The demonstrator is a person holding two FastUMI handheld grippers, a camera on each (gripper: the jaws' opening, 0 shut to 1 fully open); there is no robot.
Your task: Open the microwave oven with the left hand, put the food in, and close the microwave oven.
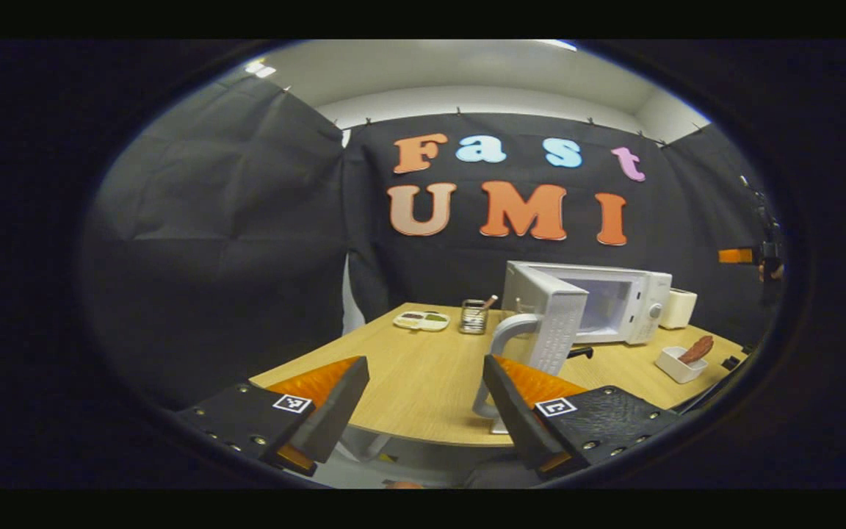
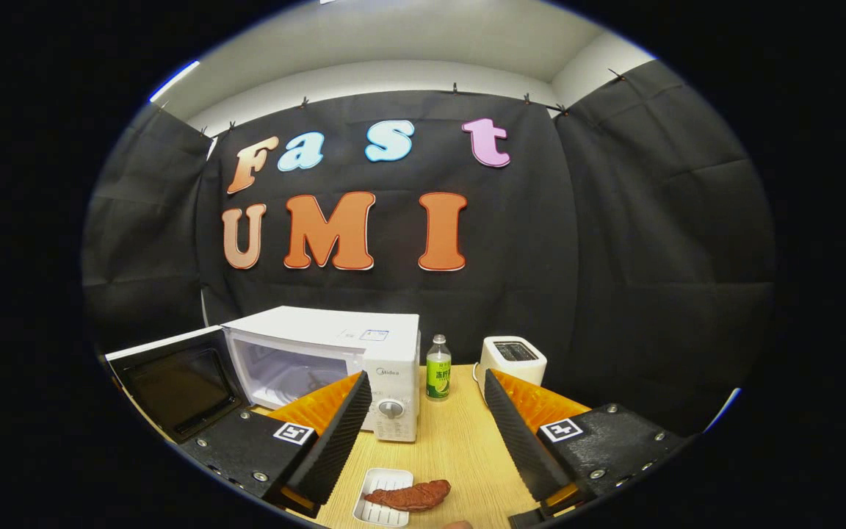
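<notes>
Spread wide with nothing between its fingers, the left gripper (image 1: 427, 397) hovers before the open microwave door (image 1: 551, 323). Equally wide and empty, the right gripper (image 2: 427, 422) hangs above the food (image 2: 408, 496), which lies across a small white tray (image 2: 381, 497) on the table (image 2: 460, 448) just in front of the microwave (image 2: 335, 360).

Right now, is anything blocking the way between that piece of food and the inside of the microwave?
Nothing visible. The food lies in a white tray on the table before the microwave, whose door is swung open to the left.
</notes>
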